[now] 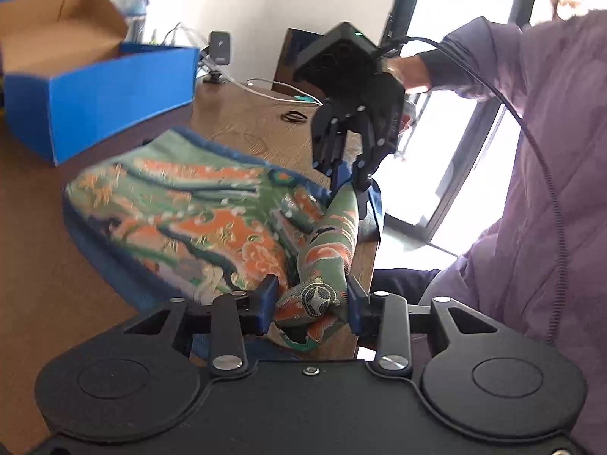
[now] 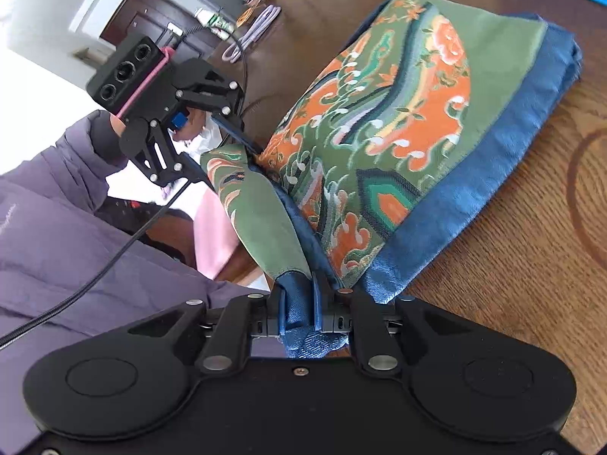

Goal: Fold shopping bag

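Note:
A shopping bag of green and orange patterned cloth with blue trim lies bunched on the wooden table. My left gripper is shut on a gathered patterned fold of it near the table's edge. My right gripper holds the bag's blue edge a little farther along. In the right wrist view the bag spreads away over the table, and my right gripper is shut on a wad of blue trim. The left gripper clamps the green fold at the upper left.
An open blue cardboard box stands at the far left of the table. A white cable and dark hair ties lie behind the bag. A lilac cable lies far off. A person's purple jacket fills the side beyond the table edge.

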Available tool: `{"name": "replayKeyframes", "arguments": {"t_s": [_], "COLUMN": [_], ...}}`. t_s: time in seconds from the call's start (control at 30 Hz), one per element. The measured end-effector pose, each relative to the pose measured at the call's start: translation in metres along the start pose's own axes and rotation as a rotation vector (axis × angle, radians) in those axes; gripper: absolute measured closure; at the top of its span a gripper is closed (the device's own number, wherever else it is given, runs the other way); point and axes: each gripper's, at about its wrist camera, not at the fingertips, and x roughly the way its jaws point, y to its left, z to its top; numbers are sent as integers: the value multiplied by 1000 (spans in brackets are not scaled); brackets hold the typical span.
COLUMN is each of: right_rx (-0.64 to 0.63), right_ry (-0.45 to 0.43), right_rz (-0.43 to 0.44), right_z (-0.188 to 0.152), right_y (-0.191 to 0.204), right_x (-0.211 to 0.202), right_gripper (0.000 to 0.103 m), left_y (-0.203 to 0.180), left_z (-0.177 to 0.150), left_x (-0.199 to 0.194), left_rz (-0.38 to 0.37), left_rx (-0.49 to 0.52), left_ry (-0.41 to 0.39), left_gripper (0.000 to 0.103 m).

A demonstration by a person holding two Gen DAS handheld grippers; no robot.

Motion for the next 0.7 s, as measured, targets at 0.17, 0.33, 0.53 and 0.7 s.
{"name": "replayKeyframes", "arguments": {"t_s": [0.17,0.33,0.53,0.7], "right_rx": [-154,-293,27,317], "right_ry": [-141,-311,-408,-271], "right_rz": [-140,-259,-94,-14], "right_z": [-27,-60,-68,-42], "right_y": [35,54,11,-8], "right_x": [-8,-11,-23,-25], "right_gripper": [79,68,71,77], "left_y": [25,35,33,6], "left_z": [-2,0,1,17], "left_x": [2,6,8,-3], "left_rz": [-76,-113,-95,99], "left_rx": [-182,-241,-276,-113], "left_ry": [2,14,8,-3], "left_gripper": [69,69,66,33]}}
